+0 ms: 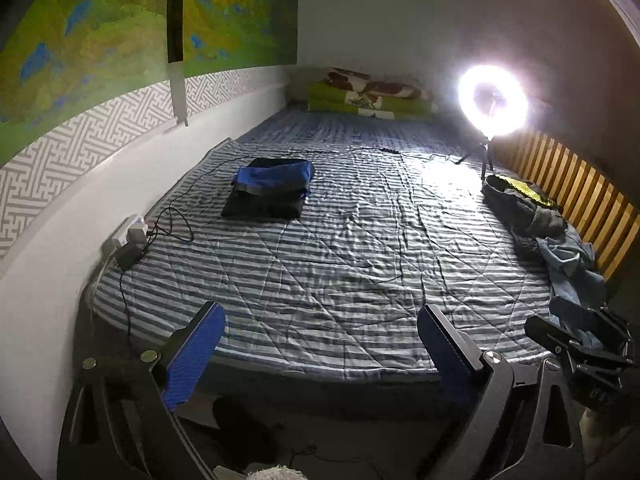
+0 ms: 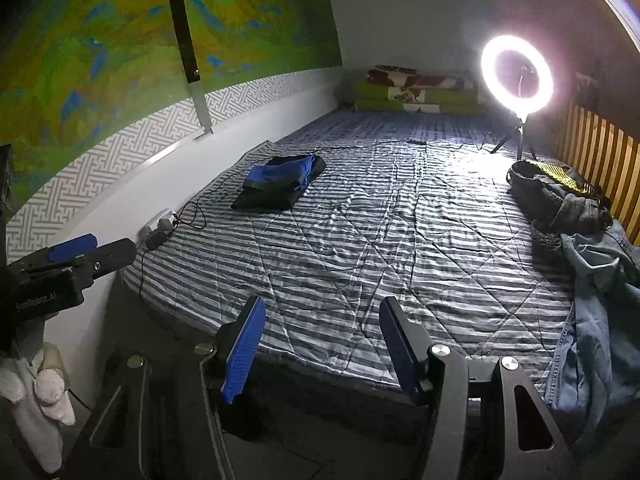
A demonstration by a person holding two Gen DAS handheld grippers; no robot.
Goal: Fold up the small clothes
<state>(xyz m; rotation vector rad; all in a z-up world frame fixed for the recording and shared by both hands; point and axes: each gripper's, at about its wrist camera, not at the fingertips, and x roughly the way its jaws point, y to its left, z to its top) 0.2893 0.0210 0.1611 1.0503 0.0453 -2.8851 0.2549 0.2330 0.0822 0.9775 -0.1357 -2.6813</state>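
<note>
A folded stack of blue and black clothes (image 1: 272,188) (image 2: 280,184) lies at the far left of the striped bed. Along the right edge sits a loose pile: a dark garment with yellow trim (image 1: 528,204) (image 2: 560,196) and a crumpled denim piece (image 1: 572,260) (image 2: 600,300). My left gripper (image 1: 320,344) (image 2: 76,256) hovers open over the bed's near edge, with nothing between its blue pads. My right gripper (image 2: 324,344) (image 1: 580,332) is open too and holds nothing. It stands close to the denim, which lies just to its right.
The striped quilt (image 1: 340,248) covers the whole bed. A lit ring light on a tripod (image 1: 494,100) (image 2: 516,74) stands at the far right, its cable running across the quilt. A power strip (image 1: 128,236) sits by the left wall. Folded blankets (image 2: 416,92) are at the far end, wooden slats (image 2: 600,148) on the right.
</note>
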